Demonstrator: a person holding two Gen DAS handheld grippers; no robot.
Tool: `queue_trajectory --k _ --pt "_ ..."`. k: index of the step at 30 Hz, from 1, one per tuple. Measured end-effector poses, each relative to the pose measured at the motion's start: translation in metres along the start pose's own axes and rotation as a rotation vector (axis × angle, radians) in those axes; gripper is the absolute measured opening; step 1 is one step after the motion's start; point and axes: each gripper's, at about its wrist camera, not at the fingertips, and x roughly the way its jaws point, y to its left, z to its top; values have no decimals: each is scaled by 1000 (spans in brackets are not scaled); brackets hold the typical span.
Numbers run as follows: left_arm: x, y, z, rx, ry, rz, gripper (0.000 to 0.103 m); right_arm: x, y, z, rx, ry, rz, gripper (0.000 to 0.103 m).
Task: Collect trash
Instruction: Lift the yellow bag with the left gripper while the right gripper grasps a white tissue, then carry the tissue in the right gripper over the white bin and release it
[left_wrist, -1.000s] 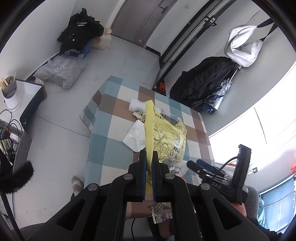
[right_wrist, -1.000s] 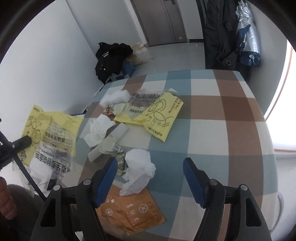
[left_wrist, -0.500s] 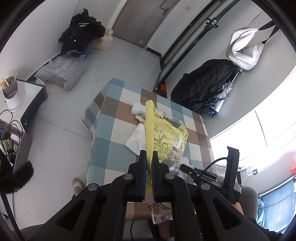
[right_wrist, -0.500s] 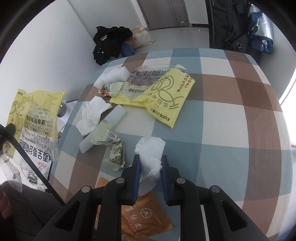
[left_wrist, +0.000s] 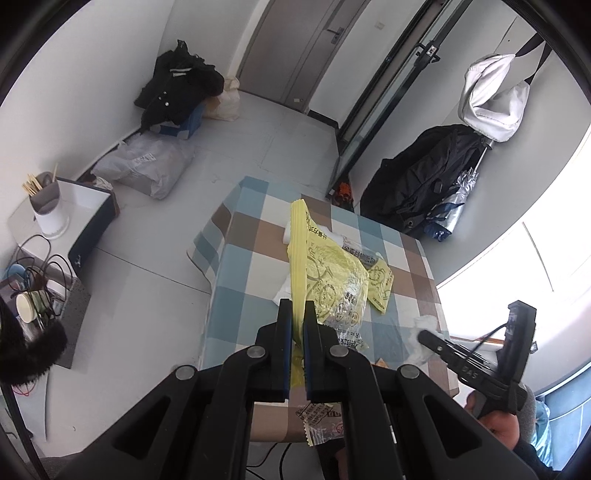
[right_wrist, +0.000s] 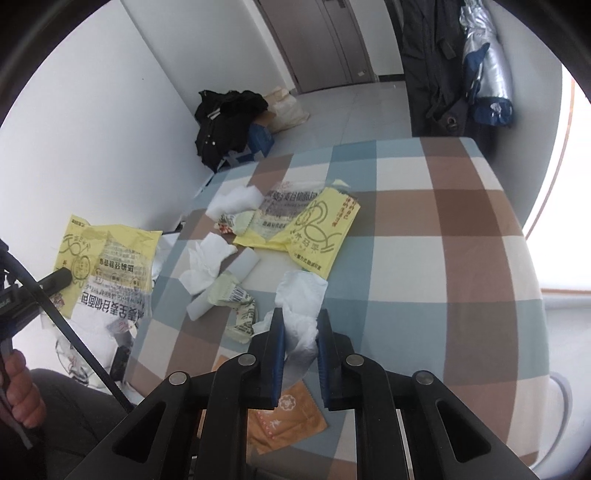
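Pinching tissue (right_wrist: 300, 317), right gripper (right_wrist: 299, 328) near table edge (right_wrist: 532, 369) (right half bare).

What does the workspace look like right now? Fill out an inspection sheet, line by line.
Surface: table with checked cloth, blue, brown and white squares.
Job's things: yellow bag held up off the table edge; white tissue lifted between pads; second yellow bag lying flat; crumpled tissue, snack wrapper and orange packet on the cloth.
Clutter: dark clothes heap on the floor by the wall.
Grippers: left gripper shut on the yellow bag's edge; right gripper shut on the white tissue.
Cables: black cable running off the left gripper.
Surroundings: grey door, dark coat hanging by the window.
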Motion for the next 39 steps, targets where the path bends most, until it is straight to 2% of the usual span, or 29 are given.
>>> queue_trajectory --k 5,10,15,20,25,31,39 --pt "-9 -12 4 16 -20 20 1 -24 1 -1 -21 -47 17 14" --pt "-16 -43 7 63 -30 3 1 -62 -1 3 -33 -102 39 14" --pt "-19 -92 10 141 -41 -38 1 -119 -4 12 -48 -197 79 14" --pt "-15 -149 12 231 -37 -95 1 -185 -15 17 -71 -303 66 14" --pt "-2 -209 5 321 -7 -168 1 -251 -45 13 -48 -406 -4 14" --pt "20 -273 -10 415 42 -257 1 -309 -100 -6 34 -476 -149 14" --pt "61 -339 -35 541 139 -312 1 -321 -183 -44 193 -446 -315 14"
